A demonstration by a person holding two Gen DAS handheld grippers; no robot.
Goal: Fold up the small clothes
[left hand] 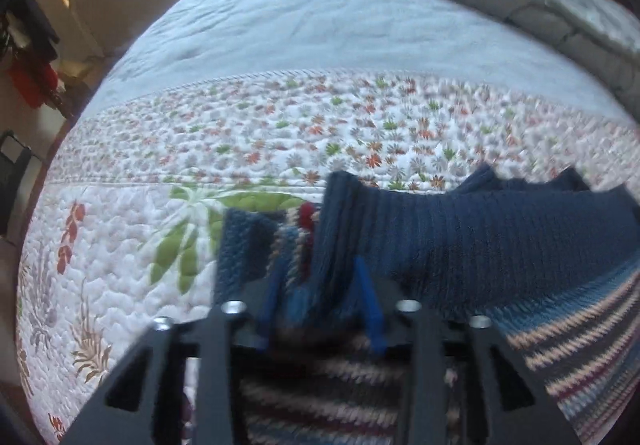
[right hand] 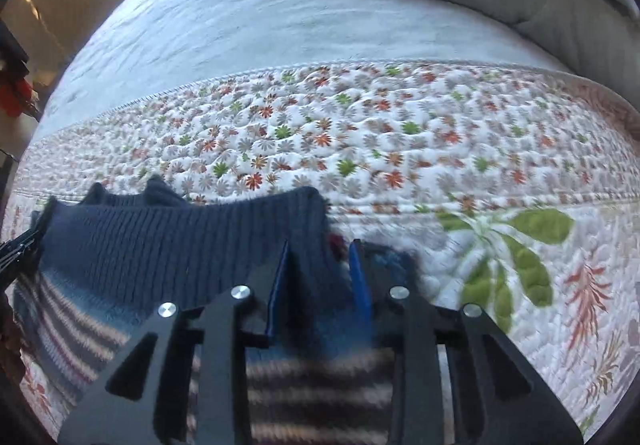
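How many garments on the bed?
1: a striped knit sweater with a navy ribbed band, lying on the floral quilt at the near edge, between the left gripper and the right gripper. More may lie out of view.

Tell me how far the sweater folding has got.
Done: the striped knit sweater lies on the floral quilt, its navy ribbed hem doubled onto the stripes. In hand: the left gripper and right gripper stand open over the hem's two ends, fabric between their fingers, unpinched. Left: any further folds; its final shape is not visible.
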